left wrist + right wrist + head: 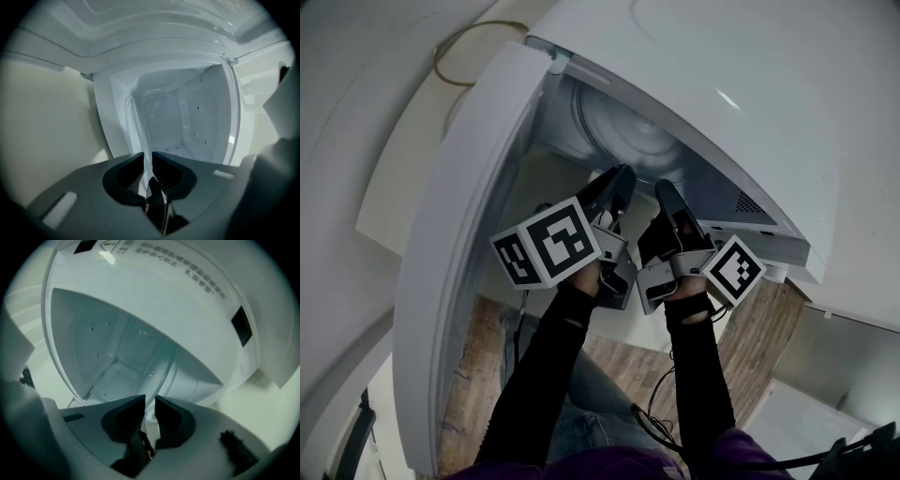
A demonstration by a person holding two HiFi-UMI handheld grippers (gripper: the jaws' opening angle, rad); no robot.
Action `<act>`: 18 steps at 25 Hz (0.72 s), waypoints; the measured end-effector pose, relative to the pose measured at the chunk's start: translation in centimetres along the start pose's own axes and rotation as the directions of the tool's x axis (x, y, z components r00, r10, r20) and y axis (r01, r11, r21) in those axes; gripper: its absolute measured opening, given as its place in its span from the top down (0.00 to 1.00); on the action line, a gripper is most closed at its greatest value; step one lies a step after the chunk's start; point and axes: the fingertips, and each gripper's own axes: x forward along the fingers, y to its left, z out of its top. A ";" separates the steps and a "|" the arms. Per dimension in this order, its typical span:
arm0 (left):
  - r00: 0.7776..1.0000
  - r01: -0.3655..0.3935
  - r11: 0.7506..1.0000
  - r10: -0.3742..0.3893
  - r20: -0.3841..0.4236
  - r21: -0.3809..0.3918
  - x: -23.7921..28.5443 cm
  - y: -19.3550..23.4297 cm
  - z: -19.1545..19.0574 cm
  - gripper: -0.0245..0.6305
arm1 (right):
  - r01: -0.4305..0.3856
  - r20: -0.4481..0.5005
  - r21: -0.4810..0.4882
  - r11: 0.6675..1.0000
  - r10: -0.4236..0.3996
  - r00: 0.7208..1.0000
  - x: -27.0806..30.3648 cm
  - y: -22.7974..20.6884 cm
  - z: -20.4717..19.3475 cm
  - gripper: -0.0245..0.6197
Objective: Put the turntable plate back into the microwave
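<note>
The clear glass turntable plate [630, 141] is held on edge in the mouth of the white microwave [750, 84]. Its door [459, 234] is swung open to the left. My left gripper [617, 183] is shut on the plate's near rim. My right gripper [667, 192] grips the same rim just to the right. In the left gripper view the plate [143, 131] runs as a thin pale strip between the pads of the left gripper [148, 157], with the bare cavity [187, 122] behind. In the right gripper view the plate's rim [161, 376] passes between the jaws of the right gripper [150, 401].
The microwave stands on a pale surface above a wood-patterned floor [769, 328]. A looped cable [469, 47] lies at the upper left. The person's jeans [581, 412] show below the arms. The cavity walls stand close on both sides of the plate.
</note>
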 end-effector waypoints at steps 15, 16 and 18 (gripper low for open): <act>1.000 -0.013 0.998 0.014 -0.019 0.060 -1.1 -0.3 -0.9 0.95 | 0.131 -0.031 -0.150 0.980 -0.137 0.990 -0.7 -0.6 -0.3 0.85; 1.000 -0.009 0.997 0.010 -0.020 0.071 -1.2 -0.4 -0.9 0.95 | 0.132 -0.030 -0.157 0.979 -0.139 0.990 -0.8 -0.6 -0.3 0.85; 1.000 -0.014 0.996 0.015 -0.020 0.086 -1.3 -0.4 -1.1 0.95 | 0.115 -0.027 -0.170 0.979 -0.121 0.992 -1.0 -0.1 -0.3 0.85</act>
